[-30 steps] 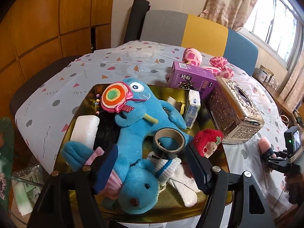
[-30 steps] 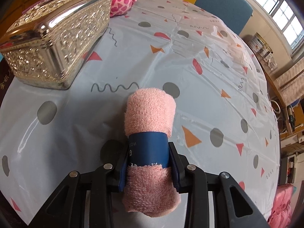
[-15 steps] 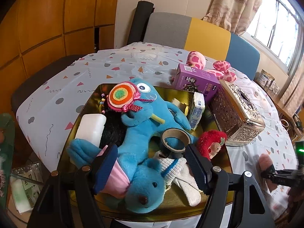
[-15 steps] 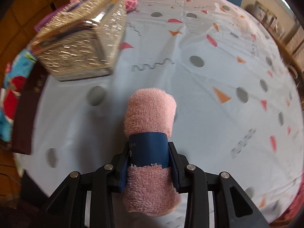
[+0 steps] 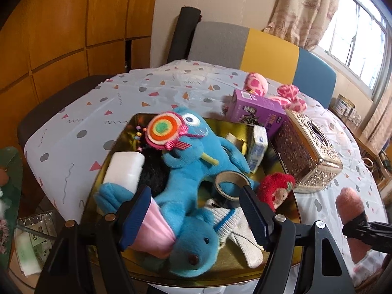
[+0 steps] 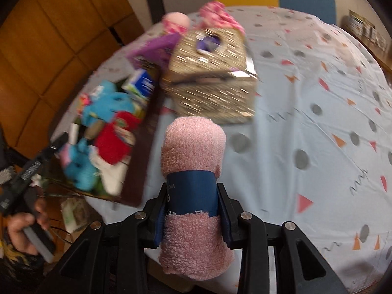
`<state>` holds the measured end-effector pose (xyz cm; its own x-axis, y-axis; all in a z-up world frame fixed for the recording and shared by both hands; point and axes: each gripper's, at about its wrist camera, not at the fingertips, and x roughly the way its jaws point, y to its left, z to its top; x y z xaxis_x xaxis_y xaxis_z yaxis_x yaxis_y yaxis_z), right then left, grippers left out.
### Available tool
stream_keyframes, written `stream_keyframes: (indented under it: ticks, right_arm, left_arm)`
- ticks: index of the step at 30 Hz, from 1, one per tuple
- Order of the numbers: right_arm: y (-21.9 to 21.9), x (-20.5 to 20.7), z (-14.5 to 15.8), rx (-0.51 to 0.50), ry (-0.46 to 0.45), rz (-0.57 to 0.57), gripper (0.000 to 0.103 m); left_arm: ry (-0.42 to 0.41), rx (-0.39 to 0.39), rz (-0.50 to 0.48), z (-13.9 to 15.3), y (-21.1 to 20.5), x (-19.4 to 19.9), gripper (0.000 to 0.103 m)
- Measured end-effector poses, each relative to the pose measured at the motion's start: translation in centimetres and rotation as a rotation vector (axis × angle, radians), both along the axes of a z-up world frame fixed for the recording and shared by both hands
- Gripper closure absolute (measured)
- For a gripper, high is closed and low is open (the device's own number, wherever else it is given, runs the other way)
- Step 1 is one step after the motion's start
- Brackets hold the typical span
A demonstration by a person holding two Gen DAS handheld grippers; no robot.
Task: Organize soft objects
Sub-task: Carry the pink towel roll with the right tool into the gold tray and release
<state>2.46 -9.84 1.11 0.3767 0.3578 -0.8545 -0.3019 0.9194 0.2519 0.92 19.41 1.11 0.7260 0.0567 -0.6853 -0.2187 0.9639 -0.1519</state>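
Observation:
A rolled pink towel (image 6: 193,147) with a dark blue band is clamped in my right gripper (image 6: 192,193), held above the tablecloth just right of the gold tray (image 5: 220,125). The left wrist view shows that towel (image 5: 348,203) at the far right. My left gripper (image 5: 196,213) hovers over the tray's near end, jaws wide. The big blue plush toy (image 5: 186,171) lies between them, its pink skirt against the left pad. I see no squeeze on it. A red strawberry plush (image 5: 276,188) and a white sock (image 5: 240,235) also lie in the tray.
The tray also holds a tape roll (image 5: 230,183), a white block (image 5: 125,169) and a tissue pack (image 5: 257,149). A gold tissue box (image 5: 306,152), a purple carton (image 5: 257,110) and a pink spotted plush (image 5: 254,83) sit beyond. Chairs (image 5: 245,46) ring the far edge.
My right gripper has risen with the towel and swung left toward the tray, which now fills its view's left side. The left gripper has stayed put.

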Motion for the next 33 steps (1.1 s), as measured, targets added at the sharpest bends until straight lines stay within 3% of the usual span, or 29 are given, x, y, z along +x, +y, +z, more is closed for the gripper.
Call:
stream_keyframes:
  ticks: [9, 13, 18, 22, 28, 31, 33]
  right_arm:
    - [8.7, 2.6, 4.0, 0.124, -0.068, 0.068, 0.068]
    - [12.0, 5.3, 2.6, 0.112, -0.023, 0.045, 0.066]
    - [15.8, 8.0, -0.9, 0.02, 0.016, 0.071, 0.063]
    - [15.5, 8.1, -1.6, 0.036, 0.025, 0.081, 0.059]
    - [13.4, 6.6, 0.7, 0.086, -0.025, 0.097, 0.059]
    - [13.7, 5.8, 0.6, 0.054, -0.037, 0.134, 0.059]
    - [14.4, 5.8, -0.4, 0.028, -0.033, 0.149, 0.065]
  left_arm:
    - [-0.03, -0.012, 0.085, 0.7, 3.4, -1.0, 0.028]
    - [-0.023, -0.022, 0.107, 0.4, 4.4, -1.3, 0.028]
    - [-0.002, -0.039, 0.106, -0.4, 4.8, -1.4, 0.028]
    - [0.007, -0.044, 0.104, -0.9, 5.0, -1.4, 0.028]
    - [0.015, -0.053, 0.113, -1.3, 5.4, -1.2, 0.028]
    - [0.015, -0.051, 0.114, -1.3, 5.3, -1.1, 0.027]
    - [0.015, -0.046, 0.111, -1.3, 5.2, -1.1, 0.027]
